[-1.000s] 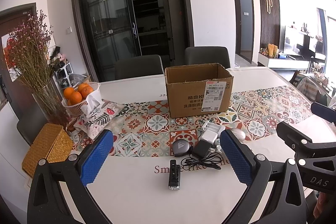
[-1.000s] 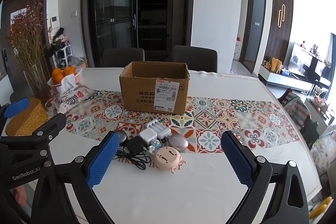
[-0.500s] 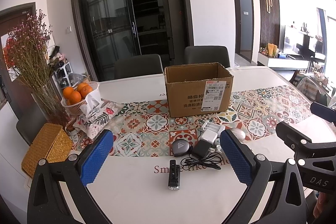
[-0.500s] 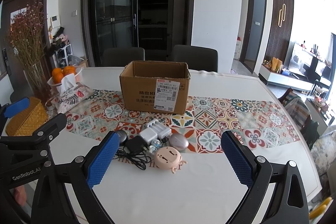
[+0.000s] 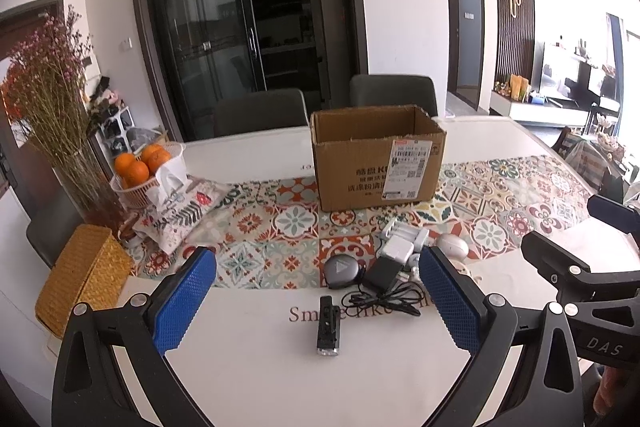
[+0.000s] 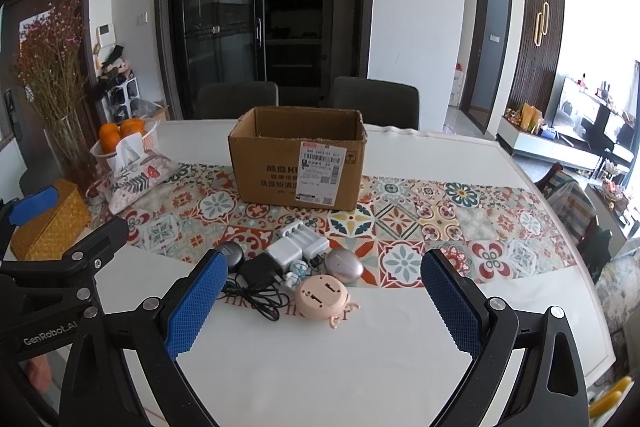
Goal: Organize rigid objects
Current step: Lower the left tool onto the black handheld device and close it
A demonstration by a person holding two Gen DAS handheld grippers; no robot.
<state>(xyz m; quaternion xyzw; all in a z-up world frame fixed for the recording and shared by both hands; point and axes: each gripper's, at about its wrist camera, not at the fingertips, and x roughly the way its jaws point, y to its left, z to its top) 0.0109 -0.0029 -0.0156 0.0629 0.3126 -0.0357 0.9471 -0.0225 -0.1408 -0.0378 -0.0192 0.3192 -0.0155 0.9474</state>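
Observation:
An open cardboard box [image 5: 376, 159] [image 6: 298, 157] stands on the patterned table runner. In front of it lies a cluster: a white battery charger [image 6: 306, 235], a white plug [image 6: 285, 251], a black adapter with cable [image 5: 383, 274] [image 6: 260, 273], a round grey case [image 5: 340, 269], a grey oval case [image 6: 344, 263], a pink round toy [image 6: 322, 297] and a small black stick-shaped device [image 5: 328, 325]. My left gripper [image 5: 316, 303] is open and empty, above the table just short of the black device. My right gripper [image 6: 320, 307] is open and empty, near the pink toy.
At the left stand a vase of dried flowers [image 5: 60, 131], a basket of oranges [image 5: 146, 171], a fabric tissue pouch [image 5: 180, 211] and a woven yellow box [image 5: 80, 283]. Two grey chairs [image 5: 260, 111] stand behind the table. The table edge runs at the right [image 6: 560, 211].

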